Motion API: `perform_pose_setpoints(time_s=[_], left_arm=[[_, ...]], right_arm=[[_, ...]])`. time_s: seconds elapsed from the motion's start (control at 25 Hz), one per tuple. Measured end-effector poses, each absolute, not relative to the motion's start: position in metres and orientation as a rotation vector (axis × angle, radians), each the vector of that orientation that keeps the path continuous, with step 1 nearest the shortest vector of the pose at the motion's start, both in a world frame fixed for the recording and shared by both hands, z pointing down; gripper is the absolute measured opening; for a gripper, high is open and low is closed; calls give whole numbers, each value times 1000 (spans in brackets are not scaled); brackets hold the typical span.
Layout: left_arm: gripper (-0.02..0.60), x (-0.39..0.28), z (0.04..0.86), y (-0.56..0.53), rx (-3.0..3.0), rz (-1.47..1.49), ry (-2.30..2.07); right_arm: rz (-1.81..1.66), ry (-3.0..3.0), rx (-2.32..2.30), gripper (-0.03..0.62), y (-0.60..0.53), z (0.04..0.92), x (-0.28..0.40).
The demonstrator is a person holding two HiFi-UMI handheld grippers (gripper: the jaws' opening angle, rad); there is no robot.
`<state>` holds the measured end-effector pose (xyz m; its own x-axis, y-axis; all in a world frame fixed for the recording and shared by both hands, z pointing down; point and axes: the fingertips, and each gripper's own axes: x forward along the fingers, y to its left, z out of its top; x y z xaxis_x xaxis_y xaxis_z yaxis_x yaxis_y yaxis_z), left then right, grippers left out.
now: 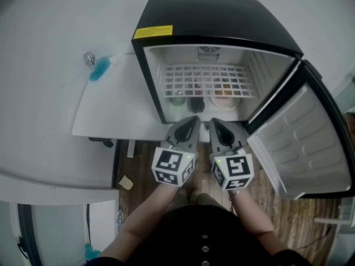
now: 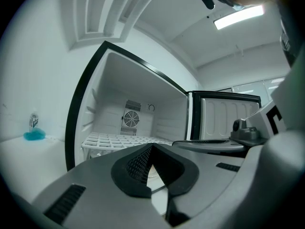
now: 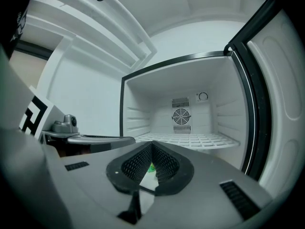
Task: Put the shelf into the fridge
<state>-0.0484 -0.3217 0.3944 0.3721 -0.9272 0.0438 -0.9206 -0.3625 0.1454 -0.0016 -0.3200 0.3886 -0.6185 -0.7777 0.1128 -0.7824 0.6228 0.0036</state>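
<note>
A small black fridge [image 1: 216,15] stands open in front of me. The white wire shelf [image 1: 209,81] lies level on the side rails inside it, also visible as the wire shelf [image 2: 119,140] in the left gripper view and the wire shelf [image 3: 190,140] in the right gripper view. My left gripper [image 1: 193,121] and right gripper [image 1: 213,123] hover side by side just outside the fridge's lower front edge, tips pointing in. Both are shut with nothing between the jaws, as seen at the left gripper [image 2: 151,147] and the right gripper [image 3: 152,146].
The fridge door [image 1: 302,143] swings wide open to the right. Under the shelf sit a few containers [image 1: 224,100]. A white panel [image 1: 111,107] lies to the fridge's left, with a blue brush [image 1: 100,70] beyond it. Below me is wooden floor [image 1: 141,159].
</note>
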Motion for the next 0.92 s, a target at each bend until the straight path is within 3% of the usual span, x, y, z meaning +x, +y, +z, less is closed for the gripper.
perform_pose_setpoints(time_s=[0.92], left_arm=[[6,-46,397,-323,2514,-41,-1631]], right_arm=[[115,-2712,1351,8,-329,392,3]])
